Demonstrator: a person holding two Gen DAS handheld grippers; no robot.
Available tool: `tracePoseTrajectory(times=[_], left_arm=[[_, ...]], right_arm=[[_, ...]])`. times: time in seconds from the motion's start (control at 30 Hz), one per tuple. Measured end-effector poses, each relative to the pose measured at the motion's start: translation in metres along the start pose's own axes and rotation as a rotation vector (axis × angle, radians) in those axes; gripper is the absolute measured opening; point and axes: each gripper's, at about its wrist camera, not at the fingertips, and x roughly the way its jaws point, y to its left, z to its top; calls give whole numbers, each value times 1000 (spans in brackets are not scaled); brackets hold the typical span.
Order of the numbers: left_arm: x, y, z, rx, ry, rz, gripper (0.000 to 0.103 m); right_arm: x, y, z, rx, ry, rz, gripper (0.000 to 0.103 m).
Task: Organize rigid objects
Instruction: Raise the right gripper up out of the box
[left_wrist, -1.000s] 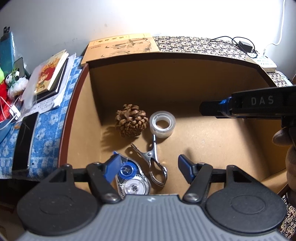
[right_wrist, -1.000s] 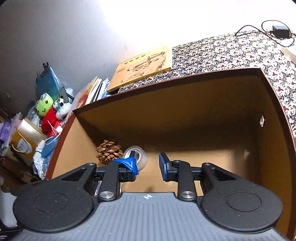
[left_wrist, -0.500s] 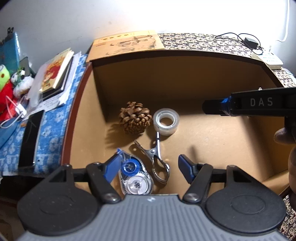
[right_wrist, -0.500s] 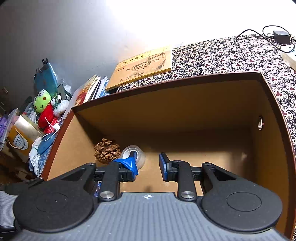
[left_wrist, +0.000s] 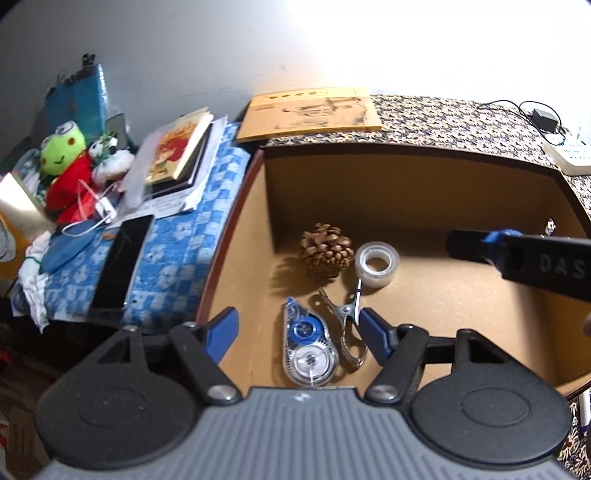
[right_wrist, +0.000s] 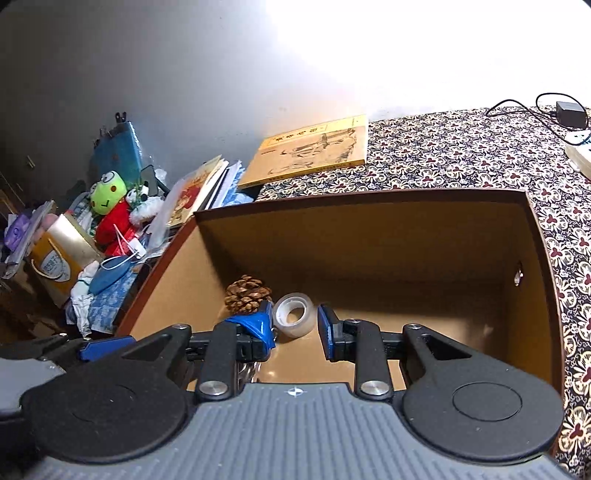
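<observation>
Pine cone (left_wrist: 325, 249), tape roll (left_wrist: 376, 263), clip (left_wrist: 346, 325) lie in the box (left_wrist: 406, 184).

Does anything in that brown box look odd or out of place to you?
Only the pine cone: a natural thing among desk supplies, the tape roll, metal clip and correction tape. Nothing looks spilled or broken.

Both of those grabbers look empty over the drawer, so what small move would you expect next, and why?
Probably the right hand-held gripper dips forward onto the tape roll: it is open, empty, and the roll sits framed between its fingertips. The left hand-held gripper hangs open above the correction tape.
</observation>
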Motion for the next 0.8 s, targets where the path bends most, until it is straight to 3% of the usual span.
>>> tracePoseTrajectory(times=[0.23,0.47,0.8], left_arm=[[-14,-3,1,-38,-11,-16,74],[-22,-23,2,16,-31,73,75],[-30,-30,3,26,-3,60,75]], right_arm=[[-19,3,-3,-21,-32,-18,10],[-38,5,-9,-40,-81,-49,10],[-53,11,-14,-52,-100,-25,10]])
